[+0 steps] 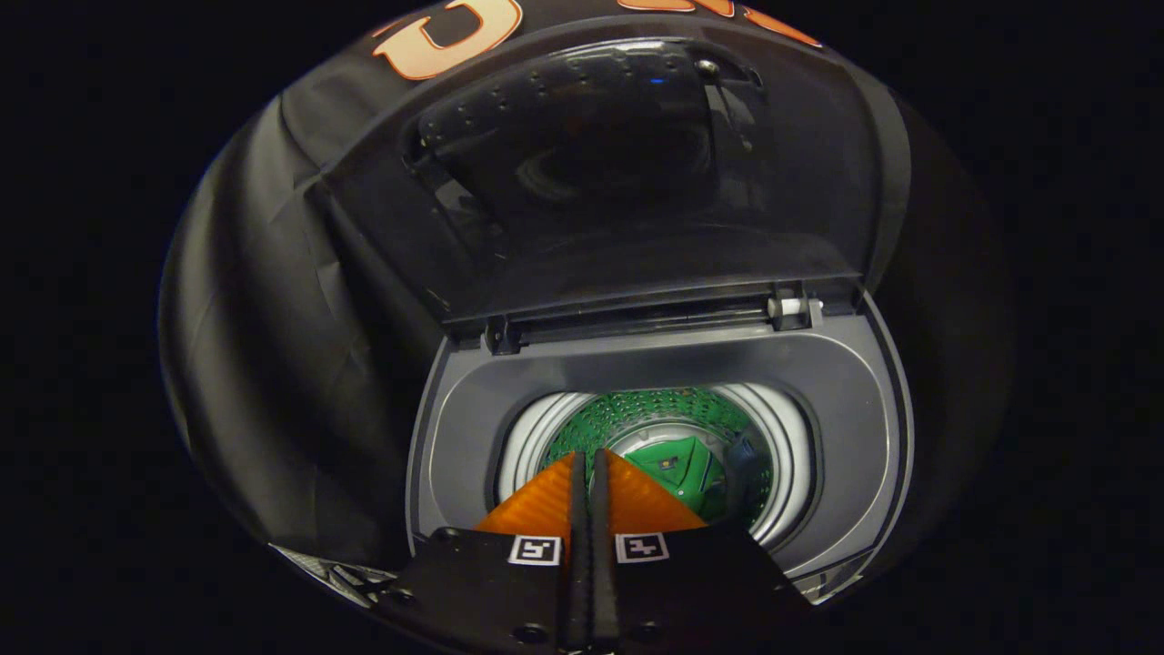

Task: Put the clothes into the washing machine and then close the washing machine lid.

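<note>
Glossy dark lid (600,173), matt grey plastic rim (846,400), perforated, seemingly metal drum (655,414), green cloth (687,468)

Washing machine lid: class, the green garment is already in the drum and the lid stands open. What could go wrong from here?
1. The claw is shut, empty, over the drum mouth; it may have to clear the opening before the lid comes down.
2. The lid stands upright on its hinge; pushed hard, it could slam.
3. The green garment lies deep, so snagging looks unlikely.
</note>
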Tool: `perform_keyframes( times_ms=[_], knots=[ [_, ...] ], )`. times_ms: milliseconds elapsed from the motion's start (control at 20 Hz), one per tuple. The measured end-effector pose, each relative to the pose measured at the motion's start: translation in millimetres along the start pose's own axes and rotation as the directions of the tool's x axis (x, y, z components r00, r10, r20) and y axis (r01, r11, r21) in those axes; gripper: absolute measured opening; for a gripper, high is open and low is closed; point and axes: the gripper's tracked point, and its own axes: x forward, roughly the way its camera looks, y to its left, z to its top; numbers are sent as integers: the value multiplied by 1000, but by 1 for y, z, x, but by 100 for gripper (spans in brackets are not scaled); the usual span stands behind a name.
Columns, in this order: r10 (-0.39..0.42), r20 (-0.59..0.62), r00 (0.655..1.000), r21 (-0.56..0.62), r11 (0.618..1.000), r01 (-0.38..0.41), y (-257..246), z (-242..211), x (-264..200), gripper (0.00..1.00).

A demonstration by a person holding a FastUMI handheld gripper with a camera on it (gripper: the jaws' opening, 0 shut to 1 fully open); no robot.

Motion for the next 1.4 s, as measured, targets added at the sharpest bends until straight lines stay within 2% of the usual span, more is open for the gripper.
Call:
perform_keyframes(
  times_ms=[500,700,1000,1400],
  knots=[
    [-38,24,999,-3,999,38,-5,7,5,9],
    [-46,-5,999,-8,999,46,-8,4,1,61],
    [-67,21,998,-17,998,68,-9,10,-7,99],
    [-80,112,991,-93,992,90,6,63,-47,99]
  ],
)
